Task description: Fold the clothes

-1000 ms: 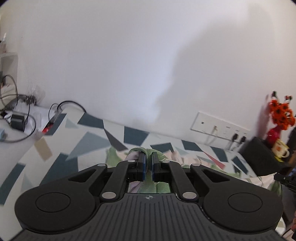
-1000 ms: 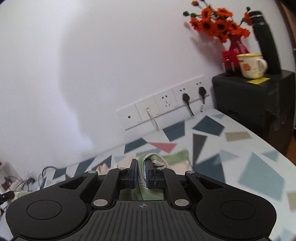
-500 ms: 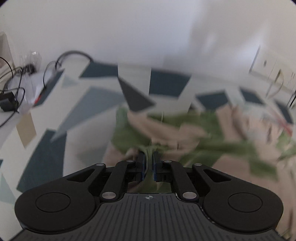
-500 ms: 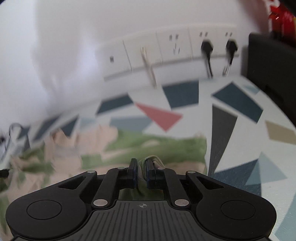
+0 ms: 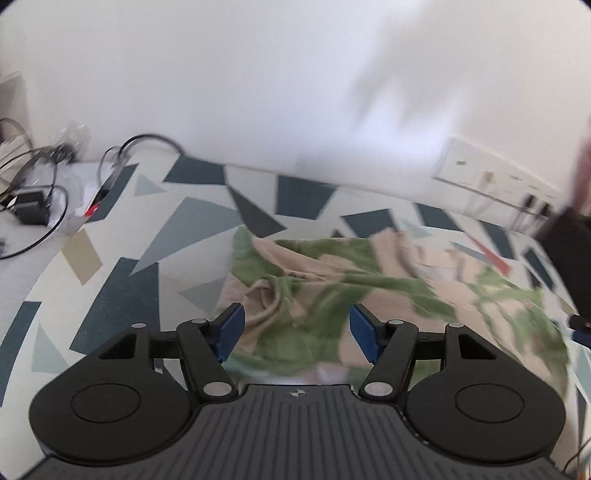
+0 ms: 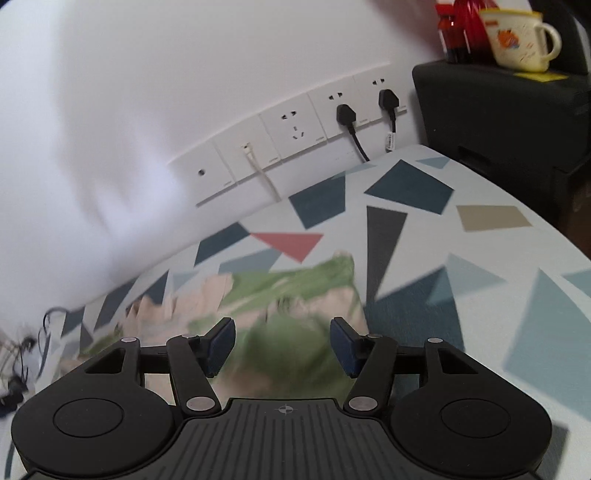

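Left wrist: crumpled green-beige garment point(image 5: 332, 280) between spread tongs point(image 5: 297, 328).

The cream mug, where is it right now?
In the right wrist view, the cream mug stands at upper right on the black cabinet, beside the red bottles.

A plain white wall point(image 6: 147, 92) rose before me, shadowed in soft patches. A strip of wall sockets point(image 6: 295, 136) ran at my one o'clock, two black plugs point(image 6: 345, 112) seated. The table's cloth point(image 6: 480, 240) showed blue, grey and red triangles. A black cabinet point(image 6: 509, 118) stood at two o'clock.
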Motion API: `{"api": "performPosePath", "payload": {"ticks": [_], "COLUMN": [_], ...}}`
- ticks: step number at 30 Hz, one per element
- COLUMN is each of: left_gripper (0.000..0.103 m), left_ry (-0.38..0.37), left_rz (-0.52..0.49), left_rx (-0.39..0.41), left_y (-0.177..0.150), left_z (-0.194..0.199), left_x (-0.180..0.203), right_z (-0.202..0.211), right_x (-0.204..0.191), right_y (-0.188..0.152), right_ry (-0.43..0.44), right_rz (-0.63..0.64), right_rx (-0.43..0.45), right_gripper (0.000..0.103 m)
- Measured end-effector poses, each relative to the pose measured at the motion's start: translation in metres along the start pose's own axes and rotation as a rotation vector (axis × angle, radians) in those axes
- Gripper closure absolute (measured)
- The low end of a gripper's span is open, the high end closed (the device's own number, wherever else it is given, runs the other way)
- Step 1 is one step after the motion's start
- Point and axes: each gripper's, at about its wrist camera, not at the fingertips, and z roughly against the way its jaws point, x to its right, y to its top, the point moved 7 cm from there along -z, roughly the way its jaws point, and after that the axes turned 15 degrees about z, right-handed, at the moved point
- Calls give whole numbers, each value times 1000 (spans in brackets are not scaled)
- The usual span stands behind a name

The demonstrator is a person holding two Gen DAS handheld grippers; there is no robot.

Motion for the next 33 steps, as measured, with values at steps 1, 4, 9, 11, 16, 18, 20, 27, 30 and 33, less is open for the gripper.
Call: {"api": "performPosePath", "payload": {"ticks": [1,4,9,11,16,18,20,27,30,33], "left_gripper": [36,33,33,33,33,31,31,31,31,31], "left_ry": [-18,-29,-71,-91,-182,-211,-223,-238,-211,-198], "left_rz": [-29,-87,-78,-84,-196,-290,-407,-638,-594,-554], "left_rx": [-3,-66,-130,-136,-135,-131,-123,-82,-30,-15], "left_y": [-5,-27,-53,-58,-67,-75,-88,-110,-90,-70], "left_z": [5,5,3,4,12,12,10,-13,-23,-28], "left_x": [0,-6,-20,-19,8,24,42,80,82,85], "right_z": [9,27,31,29,15,3,-1,-3,-3,-8], "right_x": [-5,-18,-32,-36,-25,-18,-14,-11,-8,-8], "right_y": [-6,-27,-55,-60,-47,-46,-44,-32,-27,-22], "right_ry": [-4,-38,-6,-8,28,33,45,101,122,135], "right_rz": [15,66,-8,-6,-181,-250,-291,-370,-407,-405], "right_rx": [-1,-39,-101,-107,-60,-92,-106,-113,-100,-96], "right_gripper": [49,49,52,52,52,55,64,87,90,92]}}
